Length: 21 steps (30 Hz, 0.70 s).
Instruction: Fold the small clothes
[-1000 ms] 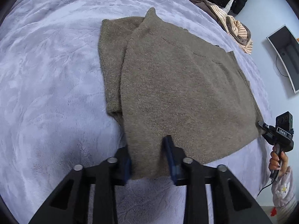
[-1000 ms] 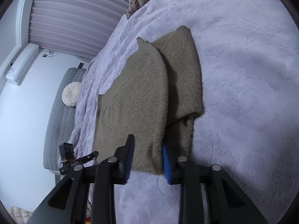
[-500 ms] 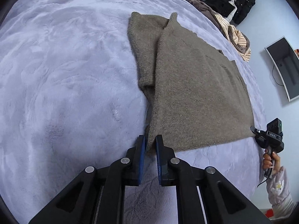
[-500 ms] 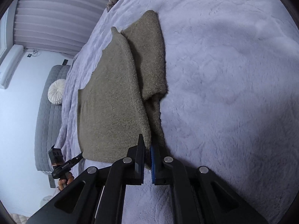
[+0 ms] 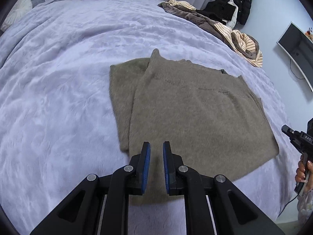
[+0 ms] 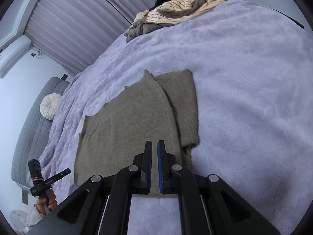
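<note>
An olive-brown knit sweater (image 5: 195, 113) lies flat on the lilac blanket, one sleeve folded in beside its body. It also shows in the right wrist view (image 6: 133, 129). My left gripper (image 5: 156, 146) hovers over the near hem with a narrow gap between its jaws, holding nothing. My right gripper (image 6: 154, 144) hovers over the hem at the opposite end, its jaws nearly together with a thin slit between them and nothing held.
The lilac fleece blanket (image 5: 58, 78) covers the bed. A pile of striped and brown clothes (image 5: 225, 29) lies at the far edge, also in the right wrist view (image 6: 176, 5). A round white cushion (image 6: 49, 106) sits by the grey headboard. A monitor (image 5: 297, 47) hangs on the wall.
Both grippers, shut on the sweater's edge half a second ago, have let go and risen above the sweater. The sweater now lies flat.
</note>
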Available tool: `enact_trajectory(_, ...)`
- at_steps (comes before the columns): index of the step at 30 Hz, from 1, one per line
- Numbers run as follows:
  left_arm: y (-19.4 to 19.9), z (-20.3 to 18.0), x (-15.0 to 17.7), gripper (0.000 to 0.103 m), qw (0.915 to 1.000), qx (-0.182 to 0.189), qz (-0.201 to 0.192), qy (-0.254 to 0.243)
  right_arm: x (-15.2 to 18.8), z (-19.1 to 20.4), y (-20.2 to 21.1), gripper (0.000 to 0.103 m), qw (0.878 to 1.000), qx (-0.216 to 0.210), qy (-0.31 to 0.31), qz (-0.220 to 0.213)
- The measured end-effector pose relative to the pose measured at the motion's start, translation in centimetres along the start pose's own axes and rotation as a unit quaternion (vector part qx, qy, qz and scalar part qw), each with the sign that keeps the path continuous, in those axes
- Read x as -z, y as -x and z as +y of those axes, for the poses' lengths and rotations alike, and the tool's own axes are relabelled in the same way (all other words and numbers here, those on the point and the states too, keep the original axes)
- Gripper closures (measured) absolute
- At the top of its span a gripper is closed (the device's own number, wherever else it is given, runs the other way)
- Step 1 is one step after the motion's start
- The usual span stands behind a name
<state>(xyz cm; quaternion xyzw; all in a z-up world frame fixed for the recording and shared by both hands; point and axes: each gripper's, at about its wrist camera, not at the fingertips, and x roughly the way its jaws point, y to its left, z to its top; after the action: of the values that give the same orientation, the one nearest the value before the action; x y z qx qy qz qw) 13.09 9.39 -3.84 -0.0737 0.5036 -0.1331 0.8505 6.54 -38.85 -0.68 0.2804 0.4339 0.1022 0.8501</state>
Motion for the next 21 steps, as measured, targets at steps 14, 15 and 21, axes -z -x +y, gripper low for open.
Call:
enact_trajectory(14,-9.8,0.6,-9.7,0.090,0.9976,-0.065,-0.010,0.023,-6.0,-1.6,-11.7,0.097,0.998,0.029,-0.047,0.027)
enact_trajectory(15,-10.3,1.4,-9.6,0.090,0.9980,-0.054,-0.009,0.032,-5.9,-2.2,-12.2,0.099,0.998,0.026,-0.056,0.025)
enact_trajectory(21,-9.7,2.2,-8.8,0.090,0.9986,-0.034,-0.018,0.038,-5.0,-4.4,-11.8,0.103,0.995,-0.021,-0.093,0.003)
